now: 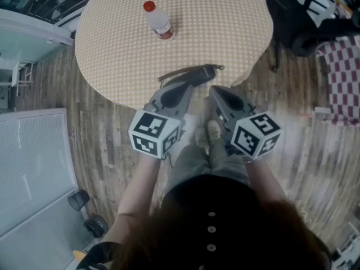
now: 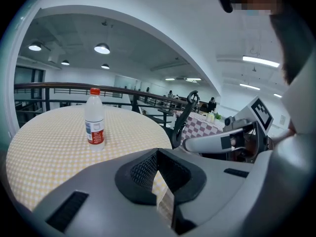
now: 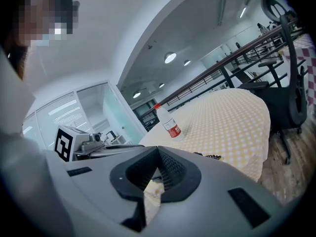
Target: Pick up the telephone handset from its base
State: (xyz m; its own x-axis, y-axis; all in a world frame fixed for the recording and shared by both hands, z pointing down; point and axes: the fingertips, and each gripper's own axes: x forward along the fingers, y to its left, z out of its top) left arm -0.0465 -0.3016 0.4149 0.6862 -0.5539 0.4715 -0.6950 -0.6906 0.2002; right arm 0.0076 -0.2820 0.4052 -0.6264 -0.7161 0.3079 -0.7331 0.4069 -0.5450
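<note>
Head view: round table [image 1: 236, 27] under a yellow checked cloth. A long, dark telephone [image 1: 188, 73] lies at the table's near edge. Handset and base cannot be told apart in this view. A clear bottle [image 1: 158, 20] with a red cap and red label stands upright farther in, well apart from the telephone.

Left gripper [image 1: 187, 86]: held at the table's near edge, tip near the telephone's left end, contact not discernible. The left gripper view shows its jaws together, tips meeting, nothing clamped. Only checked cloth shows through the gap below the tips.

Right gripper [image 1: 216, 90]: just beside the left one, tip near the telephone's right end, contact not discernible. The right gripper view shows its jaws likewise closed on nothing. A sliver of a dark object on the cloth shows just over the gripper body.

A black chair [image 3: 291, 83] stands beyond the table.
</note>
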